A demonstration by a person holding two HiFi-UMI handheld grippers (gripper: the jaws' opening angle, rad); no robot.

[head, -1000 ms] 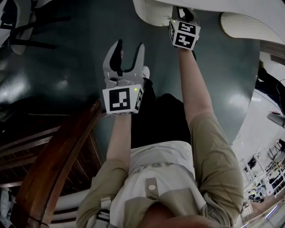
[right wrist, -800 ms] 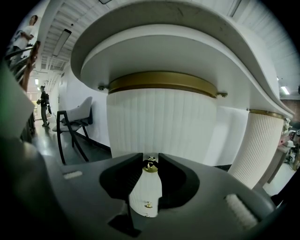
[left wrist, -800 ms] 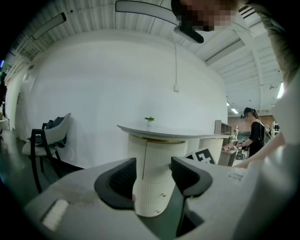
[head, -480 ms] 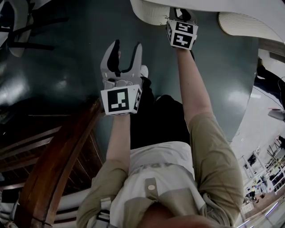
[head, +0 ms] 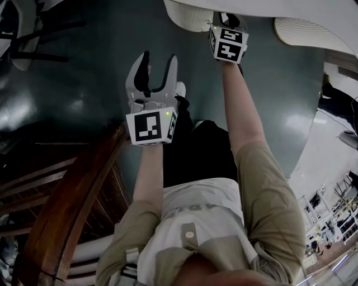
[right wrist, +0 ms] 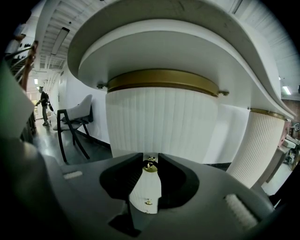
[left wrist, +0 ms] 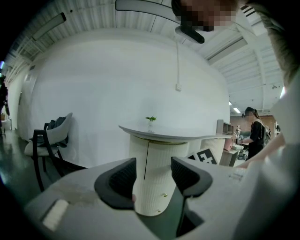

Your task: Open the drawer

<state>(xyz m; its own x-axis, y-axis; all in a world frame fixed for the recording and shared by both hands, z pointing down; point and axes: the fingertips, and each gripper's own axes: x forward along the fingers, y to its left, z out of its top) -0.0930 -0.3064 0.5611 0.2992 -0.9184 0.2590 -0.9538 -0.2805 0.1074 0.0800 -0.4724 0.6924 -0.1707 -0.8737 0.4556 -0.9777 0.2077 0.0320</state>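
Observation:
The drawer unit is a white ribbed round cabinet [right wrist: 161, 122] with a gold band under a curved white counter [head: 193, 14]. A small brass drawer knob [right wrist: 150, 166] sits between the tips of my right gripper [right wrist: 150, 164], which is shut on it. Another brass knob [right wrist: 148, 202] shows lower on the same front. In the head view the marker cube [head: 228, 43] hides most of that gripper. My left gripper [head: 159, 59] hangs open in the air over the dark floor, left of and short of the cabinet [left wrist: 157, 183]; nothing is between its fingers [left wrist: 119, 180].
A curved wooden rail [head: 72, 206] runs along the lower left. A chair [left wrist: 49, 140] stands by the white wall, left of the cabinet. A second ribbed column [right wrist: 255, 145] rises at the right. A person [left wrist: 257, 133] stands far off at the right. The floor [head: 84, 84] is dark and glossy.

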